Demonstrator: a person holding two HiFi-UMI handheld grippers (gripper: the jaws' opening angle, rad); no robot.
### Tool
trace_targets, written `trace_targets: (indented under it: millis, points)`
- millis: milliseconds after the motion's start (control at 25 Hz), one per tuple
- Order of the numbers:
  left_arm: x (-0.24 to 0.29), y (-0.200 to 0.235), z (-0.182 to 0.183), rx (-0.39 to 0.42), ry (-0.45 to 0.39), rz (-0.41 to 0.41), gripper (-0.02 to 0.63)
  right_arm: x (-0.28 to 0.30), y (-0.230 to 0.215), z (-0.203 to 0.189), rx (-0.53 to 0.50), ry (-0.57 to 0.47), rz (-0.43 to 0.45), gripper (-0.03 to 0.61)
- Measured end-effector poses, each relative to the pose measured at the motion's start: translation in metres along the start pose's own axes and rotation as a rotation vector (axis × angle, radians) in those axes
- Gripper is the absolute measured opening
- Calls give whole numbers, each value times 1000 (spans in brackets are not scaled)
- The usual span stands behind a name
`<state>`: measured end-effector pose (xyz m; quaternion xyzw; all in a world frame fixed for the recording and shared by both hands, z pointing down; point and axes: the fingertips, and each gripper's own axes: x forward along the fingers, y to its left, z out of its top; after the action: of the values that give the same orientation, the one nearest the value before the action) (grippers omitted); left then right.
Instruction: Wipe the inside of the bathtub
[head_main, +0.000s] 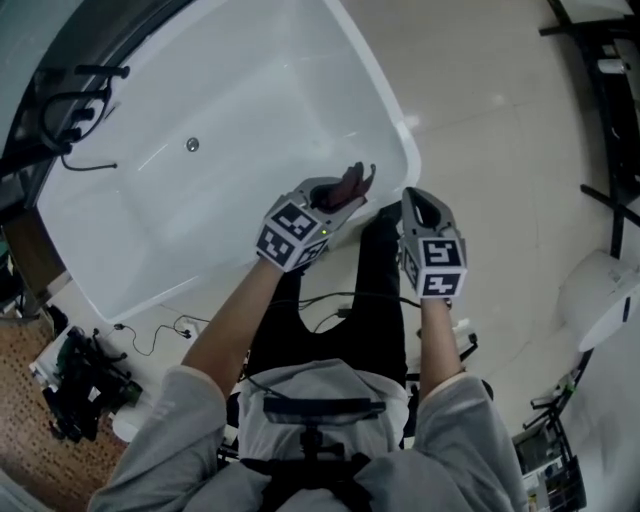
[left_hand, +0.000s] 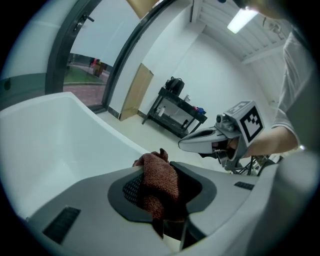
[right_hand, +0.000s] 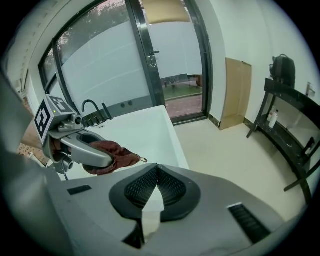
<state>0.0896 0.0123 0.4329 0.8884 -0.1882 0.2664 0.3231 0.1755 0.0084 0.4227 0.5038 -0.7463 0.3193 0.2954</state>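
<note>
A white bathtub (head_main: 120, 240) lies below me, its drain (head_main: 192, 144) on the floor at the far side. My left gripper (head_main: 345, 190) hangs over the tub's near right corner, shut on a dark red cloth (head_main: 352, 183). In the left gripper view the cloth (left_hand: 157, 182) is bunched between the jaws, with the tub wall (left_hand: 45, 145) to the left. My right gripper (head_main: 418, 205) is beside the left one, over the tub's rim, shut with nothing in it. The right gripper view shows the left gripper (right_hand: 111, 159), the cloth (right_hand: 112, 154) and the tub (right_hand: 142, 132).
A black faucet (head_main: 65, 110) stands at the tub's far left end. Cables (head_main: 160, 330) and dark gear (head_main: 85, 390) lie on the floor left of my legs. A black shelf rack (right_hand: 287, 125) stands at the right wall. Glass doors (right_hand: 150, 60) lie beyond the tub.
</note>
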Motion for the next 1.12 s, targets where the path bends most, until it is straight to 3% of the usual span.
trace_targets:
  millis: [360,600,1120]
  points:
    - [85,6,-18,-46,102,-101,107,15,-42,-15,2,19,-10,2]
    - [131,13,-39,-87,170,-127,106,19,-57,-11,12,3,9,2]
    - [179,23,-53,-141,172,-176,101,50,-54,-3,3,-3,61,2]
